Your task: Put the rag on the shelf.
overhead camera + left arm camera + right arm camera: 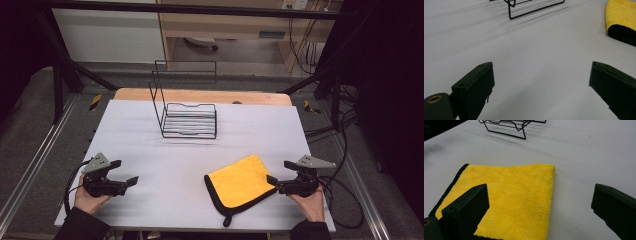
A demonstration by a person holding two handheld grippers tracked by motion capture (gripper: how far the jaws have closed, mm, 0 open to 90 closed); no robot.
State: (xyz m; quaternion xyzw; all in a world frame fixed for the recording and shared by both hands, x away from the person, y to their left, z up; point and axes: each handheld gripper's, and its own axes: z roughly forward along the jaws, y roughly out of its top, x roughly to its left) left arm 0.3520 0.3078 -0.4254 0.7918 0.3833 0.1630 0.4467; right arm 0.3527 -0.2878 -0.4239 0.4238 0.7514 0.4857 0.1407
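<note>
Lying folded near the worktop's (150, 135) front right corner, the yellow cloth (241, 181) sits just beside the right gripper (277, 175), whose jaws gape wide and empty, as do those of the left gripper (125, 172) near the front left corner.

From my left gripper view, the yellow cloth (620, 15) runs off the right and top edges, so I get just a yellow strip and its black border, and the wire rack (534, 6) is cut by the top edge down to its lowest bars. On the right gripper view the near edge of the cloth slips out the bottom of the picture behind the left jaw, the rack's upper frame is chopped off at the top, and the right jaw runs out at the corner. Up on the high view my forearms are cut at the bottom edge, and the small dark spot (237, 102) on the wooden strip behind the table is too small to tell.
</note>
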